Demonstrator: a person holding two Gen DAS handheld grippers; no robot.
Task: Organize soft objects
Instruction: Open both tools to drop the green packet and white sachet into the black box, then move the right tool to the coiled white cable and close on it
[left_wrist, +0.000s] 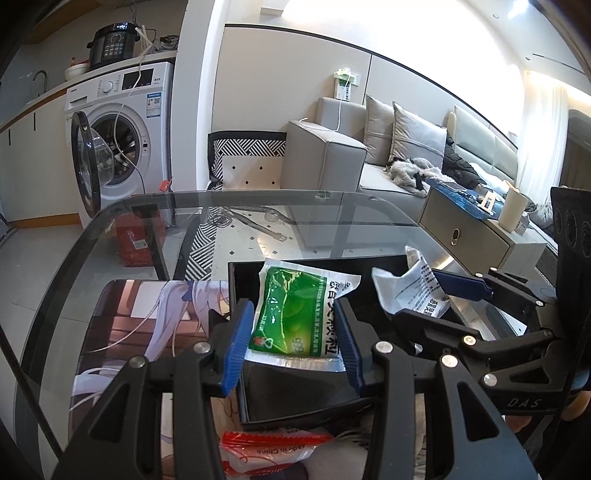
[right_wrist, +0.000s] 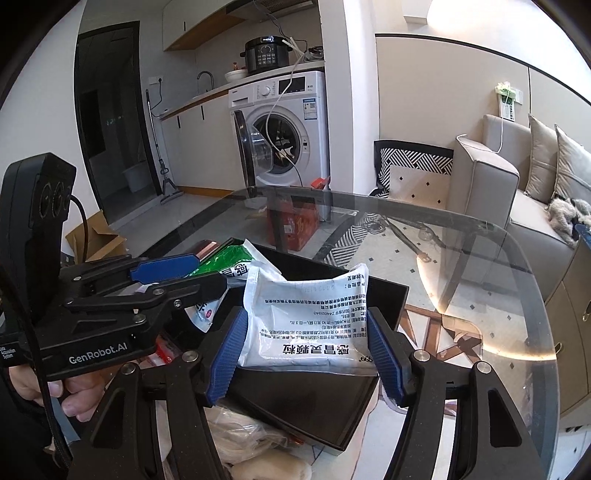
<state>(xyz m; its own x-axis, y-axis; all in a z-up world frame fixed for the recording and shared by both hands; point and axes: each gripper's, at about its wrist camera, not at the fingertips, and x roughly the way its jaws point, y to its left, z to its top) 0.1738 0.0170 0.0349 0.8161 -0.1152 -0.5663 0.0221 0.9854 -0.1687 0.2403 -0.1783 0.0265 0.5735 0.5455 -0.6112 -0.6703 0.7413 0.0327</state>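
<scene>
Packets are going into the black tray (left_wrist: 295, 402) on the glass surface (left_wrist: 110, 236), and the job looks partly done. The left gripper (left_wrist: 291, 339) has its blue fingers (left_wrist: 236, 343) pressed against both edges of a green packet (left_wrist: 295, 317), holding it over the near part of the tray. The right gripper (right_wrist: 306, 354) grips a white packet (right_wrist: 306, 317) the same way, fingers (right_wrist: 384, 354) clamped on its sides, also above the tray; in the left wrist view that same packet sits at the tray's right side. Whether either packet already rests on the tray floor cannot be told.

Neither packet has been let go yet, so both placements are unfinished. More soft things wait outside the tray, just in front of its near edge: a red-and-white bag (left_wrist: 273, 446) and some pale, crumpled plastic-wrapped bundles (right_wrist: 255, 439). These likely come next. A printed mat (left_wrist: 155, 314) lies on the surface left of the tray with nothing soft on it.
</scene>
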